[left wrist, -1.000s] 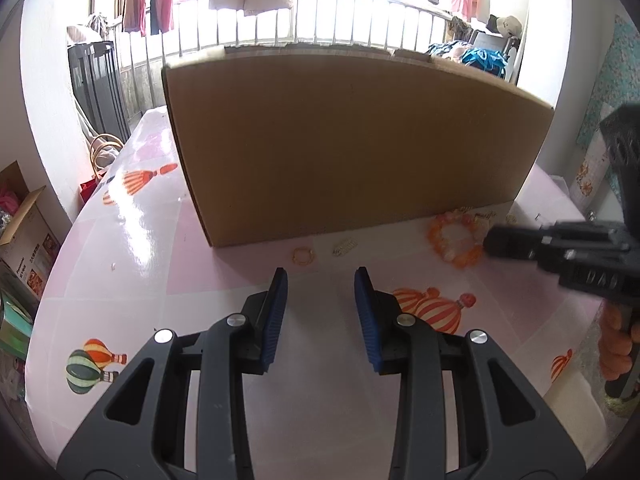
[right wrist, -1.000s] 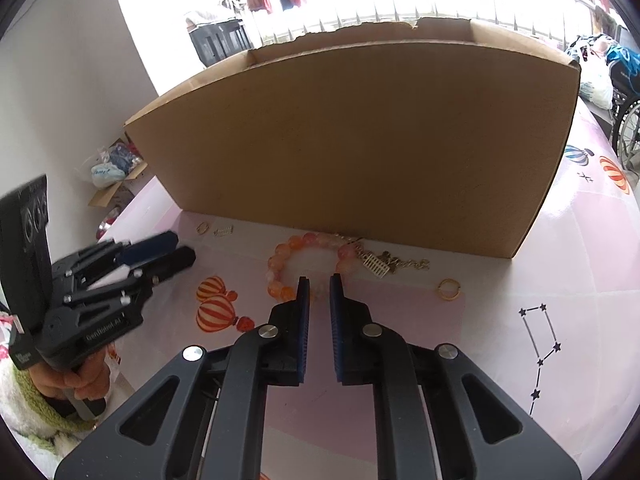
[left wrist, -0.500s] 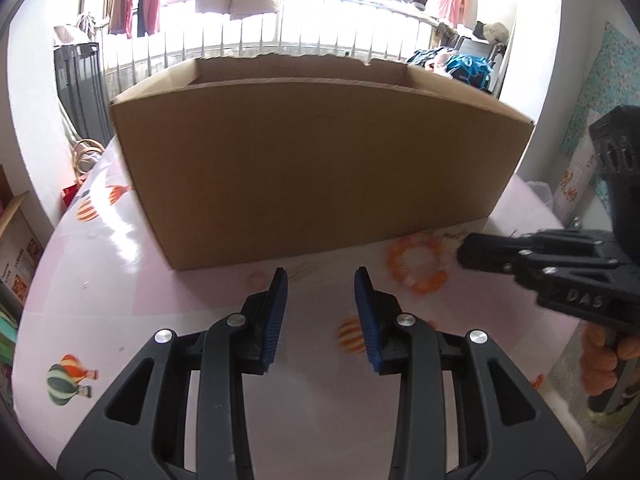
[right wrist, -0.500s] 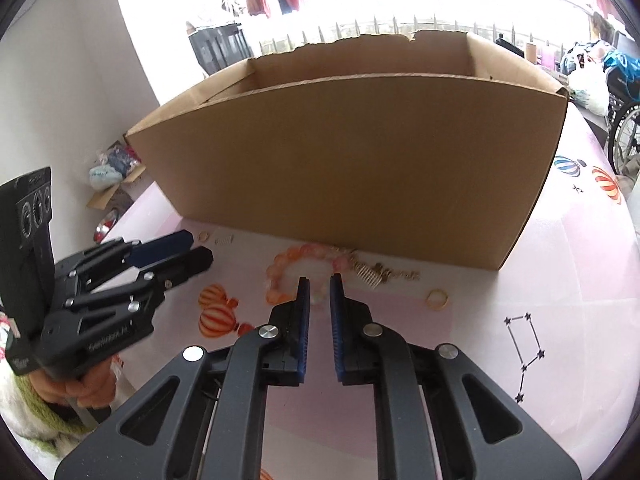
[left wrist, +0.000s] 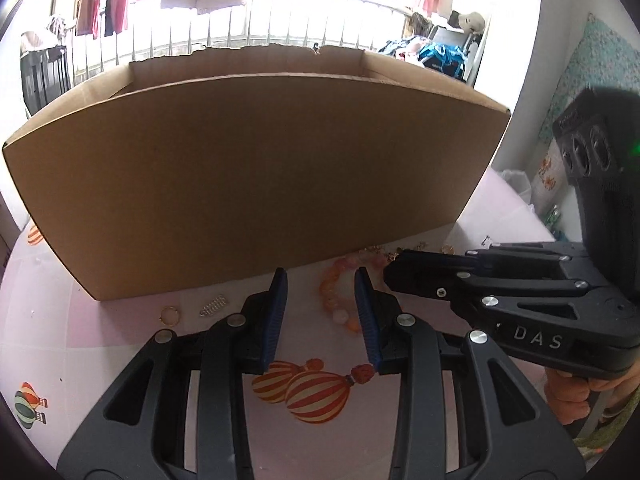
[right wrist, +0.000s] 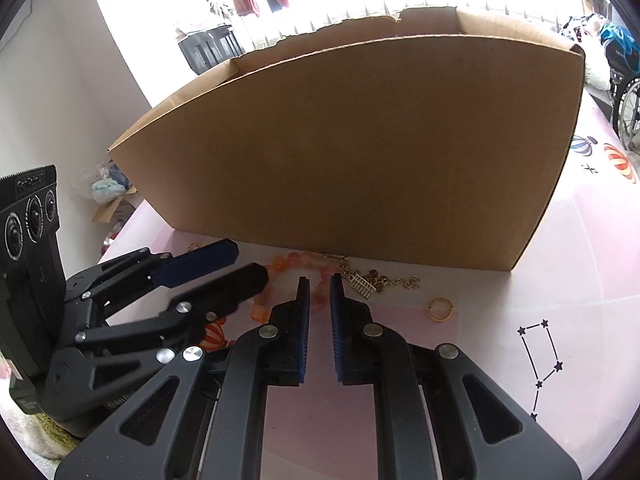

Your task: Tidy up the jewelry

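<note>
— Between the pads of the left gripper (left wrist: 321, 312), what is seen?
— Part of the orange bead bracelet (left wrist: 340, 300) is framed there, lying on the bench (left wrist: 80, 332) just ahead of the tips. The jaws are parted and nothing is clasped. A second ago the bracelet was well off to that gripper's right; the gripper has been carried sideways until it is lined up, so a pick-up of the bracelet is judged to be next.

— And the right gripper (right wrist: 319, 296)?
— It is nearly closed and empty, with the bracelet just beyond its tips; little change is noted.

— What is counted outward from there?
— One bracelet, one gold chain with an abacus charm (right wrist: 376, 282), two gold rings (right wrist: 440, 309) (left wrist: 170, 315), one small silver clip (left wrist: 214, 305), and one cardboard box (left wrist: 260, 168) behind all. Nothing is judged to be stowed yet; the box's inside is hidden.
</note>
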`<act>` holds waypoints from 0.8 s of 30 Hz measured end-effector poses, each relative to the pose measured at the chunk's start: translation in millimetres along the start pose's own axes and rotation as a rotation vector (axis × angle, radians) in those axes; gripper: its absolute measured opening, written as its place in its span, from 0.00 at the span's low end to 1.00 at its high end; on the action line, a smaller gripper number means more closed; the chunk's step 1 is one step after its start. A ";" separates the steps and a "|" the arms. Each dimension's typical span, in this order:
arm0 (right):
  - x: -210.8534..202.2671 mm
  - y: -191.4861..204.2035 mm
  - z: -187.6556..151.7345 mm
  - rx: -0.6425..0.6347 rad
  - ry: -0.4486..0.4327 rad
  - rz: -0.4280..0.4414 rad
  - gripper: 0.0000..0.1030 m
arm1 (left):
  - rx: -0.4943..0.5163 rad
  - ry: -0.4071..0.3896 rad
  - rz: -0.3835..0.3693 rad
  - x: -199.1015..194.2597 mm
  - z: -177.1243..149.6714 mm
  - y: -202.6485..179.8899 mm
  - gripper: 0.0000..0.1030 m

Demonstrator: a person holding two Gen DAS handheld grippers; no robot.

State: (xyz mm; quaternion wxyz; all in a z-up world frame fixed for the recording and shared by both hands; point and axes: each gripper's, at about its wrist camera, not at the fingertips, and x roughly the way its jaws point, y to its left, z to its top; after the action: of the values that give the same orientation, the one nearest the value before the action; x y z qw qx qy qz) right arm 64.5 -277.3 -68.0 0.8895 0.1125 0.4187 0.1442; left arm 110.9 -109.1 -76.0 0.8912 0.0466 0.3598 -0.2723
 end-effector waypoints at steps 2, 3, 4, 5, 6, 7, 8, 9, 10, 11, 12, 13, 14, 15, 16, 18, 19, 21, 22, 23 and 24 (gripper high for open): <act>0.4 2.1 -1.5 -0.005 0.003 0.007 0.11 | -0.003 0.007 0.005 1.4 -0.6 -1.2 0.32; 1.0 3.7 -2.2 -0.008 0.007 0.014 0.11 | -0.006 0.013 0.007 2.2 -1.0 -0.7 0.31; 2.2 4.6 -2.3 -0.012 0.012 0.019 0.11 | -0.014 0.022 0.009 2.8 -1.8 0.6 0.31; 2.2 6.6 -3.4 -0.018 0.014 0.023 0.11 | -0.021 0.029 0.006 2.6 -2.8 2.2 0.31; 2.1 8.3 -3.9 -0.024 0.017 0.025 0.11 | -0.028 0.036 0.006 2.1 -4.2 3.7 0.31; 2.4 9.6 -4.3 -0.028 0.019 0.030 0.11 | -0.032 0.041 0.007 1.8 -5.7 5.0 0.31; 2.6 11.6 -5.4 -0.034 0.022 0.034 0.11 | -0.031 0.039 0.009 0.4 -7.4 5.7 0.31; 2.7 12.7 -5.5 -0.037 0.024 0.037 0.11 | -0.025 0.040 0.014 -1.1 -8.9 5.8 0.31; 3.0 14.2 -6.2 -0.039 0.027 0.043 0.11 | -0.020 0.040 0.018 -2.5 -10.6 6.0 0.31; 3.3 14.9 -6.3 -0.040 0.029 0.047 0.11 | -0.018 0.040 0.020 -4.2 -12.0 6.5 0.31; 3.7 16.1 -6.4 -0.042 0.031 0.049 0.11 | -0.020 0.041 0.020 -5.4 -13.3 7.3 0.31; 4.4 17.2 -6.1 -0.043 0.034 0.052 0.11 | -0.024 0.042 0.021 -6.3 -14.1 8.0 0.32; 5.0 19.1 -6.2 -0.044 0.036 0.056 0.11 | -0.027 0.043 0.022 -7.8 -15.3 9.2 0.32; 5.3 20.6 -6.6 -0.046 0.039 0.060 0.11 | -0.029 0.043 0.024 -7.9 -16.4 9.7 0.32; 5.9 22.7 -7.2 -0.048 0.042 0.065 0.11 | -0.033 0.044 0.026 -9.2 -17.6 10.9 0.32; 7.5 26.2 -8.0 -0.055 0.048 0.074 0.11 | -0.037 0.044 0.032 -11.9 -20.1 12.9 0.33; 8.0 28.7 -8.7 -0.059 0.051 0.077 0.11 | -0.040 0.044 0.034 -13.5 -21.5 14.3 0.33; 10.6 32.6 -9.2 -0.063 0.059 0.088 0.11 | -0.046 0.046 0.038 -16.1 -23.9 16.1 0.34; 11.8 35.2 -10.0 -0.066 0.064 0.093 0.11 | -0.049 0.046 0.042 -17.9 -25.2 17.6 0.34; 12.6 37.2 -9.8 -0.072 0.065 0.095 0.11 | -0.052 0.047 0.044 -19.6 -26.4 20.1 0.34; 13.4 39.5 -9.9 -0.078 0.066 0.097 0.11 | -0.055 0.047 0.046 -20.6 -27.3 21.2 0.34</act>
State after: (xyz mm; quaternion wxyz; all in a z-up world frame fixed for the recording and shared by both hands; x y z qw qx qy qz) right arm 58.5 -234.9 -71.0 0.8708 0.0929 0.4361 0.2069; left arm 92.9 -74.3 -84.8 0.8895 0.0369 0.3868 -0.2404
